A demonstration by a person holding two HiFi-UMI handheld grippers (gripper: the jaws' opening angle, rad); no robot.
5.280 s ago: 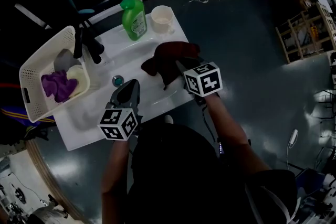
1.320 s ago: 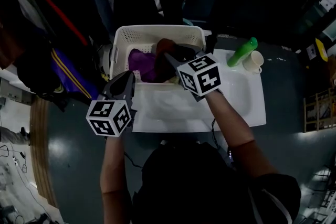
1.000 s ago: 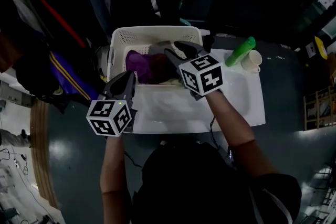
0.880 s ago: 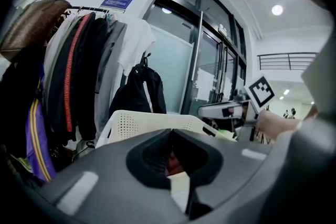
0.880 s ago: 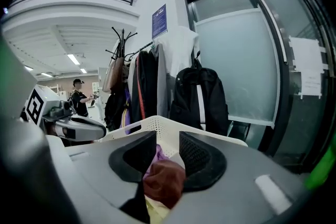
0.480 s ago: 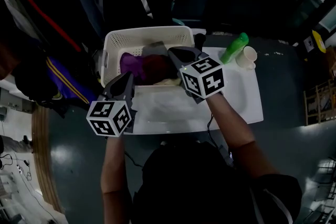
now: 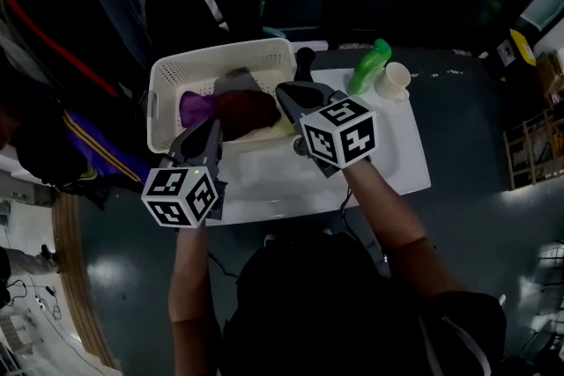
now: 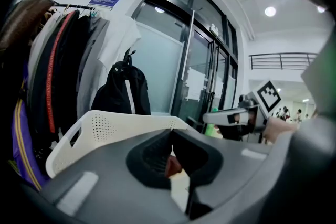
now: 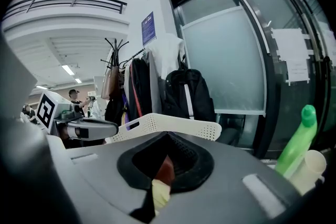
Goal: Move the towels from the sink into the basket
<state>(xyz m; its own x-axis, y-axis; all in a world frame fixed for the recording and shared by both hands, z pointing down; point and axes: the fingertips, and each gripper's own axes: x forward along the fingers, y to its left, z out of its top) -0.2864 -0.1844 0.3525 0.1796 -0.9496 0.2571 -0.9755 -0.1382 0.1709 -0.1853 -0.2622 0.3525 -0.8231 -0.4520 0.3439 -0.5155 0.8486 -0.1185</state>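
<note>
the towels sit in the white basket (image 7: 167,82), which stands at the left end of the white sink (image 7: 352,176). a purple towel (image 7: 195,108) lies to the left. a dark red towel (image 7: 245,109) is bunched in the middle, and a grey towel (image 7: 236,81) lies behind it. a pale yellow towel (image 7: 281,128) shows at the near right corner.

your right gripper (image 7: 287,92) points over the right end of the basket, by the dark red towel. its jaws are pressed together with nothing pinched between them. in the right gripper view the closed tips (image 9: 167,136) meet in front of the basket (image 9: 173,124), and only a sliver of red and pale yellow cloth shows through the gap lower down.

your left gripper (image 7: 211,129) points at the near wall of the basket, just in front of the purple towel. its jaws are pressed together too, and empty. the left gripper view shows the tips (image 8: 171,131) meeting below the basket's rim (image 8: 105,126).

behind the sink a dark tap (image 7: 305,64) stands beside the basket. further right are a green bottle (image 7: 370,66) and a pale cup (image 7: 397,81), close together. a black backpack (image 8: 123,89) and coats (image 8: 47,76) hang beyond the basket.
</note>
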